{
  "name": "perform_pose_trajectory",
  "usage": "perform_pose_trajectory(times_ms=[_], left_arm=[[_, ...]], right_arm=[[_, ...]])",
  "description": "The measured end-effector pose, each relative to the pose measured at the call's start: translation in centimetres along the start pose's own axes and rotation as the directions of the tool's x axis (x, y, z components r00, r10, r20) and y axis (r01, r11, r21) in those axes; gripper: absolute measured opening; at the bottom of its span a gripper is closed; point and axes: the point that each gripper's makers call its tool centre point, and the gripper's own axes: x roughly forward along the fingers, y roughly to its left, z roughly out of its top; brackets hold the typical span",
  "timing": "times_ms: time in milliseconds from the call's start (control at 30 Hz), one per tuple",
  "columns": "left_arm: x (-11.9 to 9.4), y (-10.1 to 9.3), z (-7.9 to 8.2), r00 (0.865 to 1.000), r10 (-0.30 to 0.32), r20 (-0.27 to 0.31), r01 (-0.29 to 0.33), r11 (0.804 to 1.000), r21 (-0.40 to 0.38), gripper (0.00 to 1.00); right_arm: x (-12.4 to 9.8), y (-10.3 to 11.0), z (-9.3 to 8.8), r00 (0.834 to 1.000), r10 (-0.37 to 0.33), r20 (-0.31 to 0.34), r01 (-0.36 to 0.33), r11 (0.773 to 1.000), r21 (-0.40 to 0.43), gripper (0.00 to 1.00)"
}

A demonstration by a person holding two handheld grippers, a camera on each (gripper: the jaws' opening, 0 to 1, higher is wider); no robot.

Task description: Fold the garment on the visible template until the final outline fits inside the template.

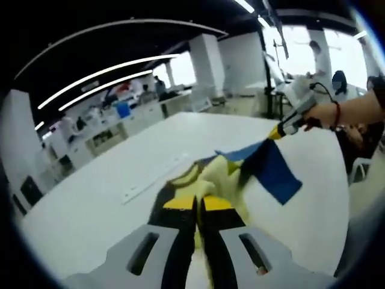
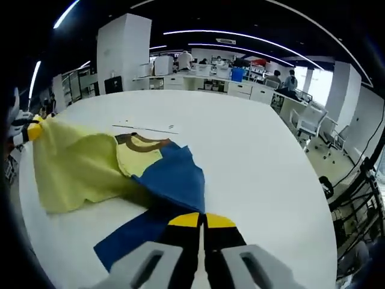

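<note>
A yellow and blue garment point(image 2: 150, 171) with a brown collar point(image 2: 143, 142) lies partly lifted over the white table point(image 2: 258, 156). My right gripper point(image 2: 203, 220) is shut on its blue part, near the table's front. At the far left my left gripper point(image 2: 36, 129) holds the yellow side up off the table. In the left gripper view my left gripper point(image 1: 195, 203) is shut on yellow cloth of the garment point(image 1: 219, 174). My right gripper point(image 1: 275, 133), in a person's hand, pulls a blue flap point(image 1: 274, 168) up. A thin template line point(image 2: 150, 127) is marked on the table past the collar.
The template line point(image 1: 150, 180) runs left of the garment on the white table point(image 1: 90, 205). White chairs point(image 2: 310, 126) stand off the table's right edge. Desks with people point(image 2: 228, 78) and a white column point(image 2: 123, 51) are at the back.
</note>
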Motion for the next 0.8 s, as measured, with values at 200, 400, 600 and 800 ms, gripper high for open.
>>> perform_pose_trajectory(times_ms=[200, 400, 600, 800], left_arm=[[-0.3, -3.5, -0.1, 0.998, -0.069, 0.003, 0.069, 0.997, -0.017, 0.0], [-0.3, -8.3, 0.3, 0.985, -0.17, 0.039, 0.174, 0.979, -0.109, 0.0], [0.0, -13.3, -0.5, 0.969, -0.248, 0.022, 0.249, 0.965, -0.083, 0.0], [0.7, -17.7, -1.9, 0.947, -0.32, -0.025, 0.318, 0.946, -0.067, 0.0]], right_arm=[[-1.0, -1.3, -0.3, 1.0, -0.024, -0.004, 0.024, 1.0, 0.013, 0.0], [-1.5, -2.7, -0.9, 0.999, -0.039, -0.024, 0.039, 0.999, -0.016, 0.0], [-1.9, -4.6, -1.5, 0.997, -0.065, -0.049, 0.064, 0.998, -0.026, 0.0], [-1.5, -5.3, -2.0, 0.996, -0.056, -0.072, 0.055, 0.998, -0.017, 0.0]])
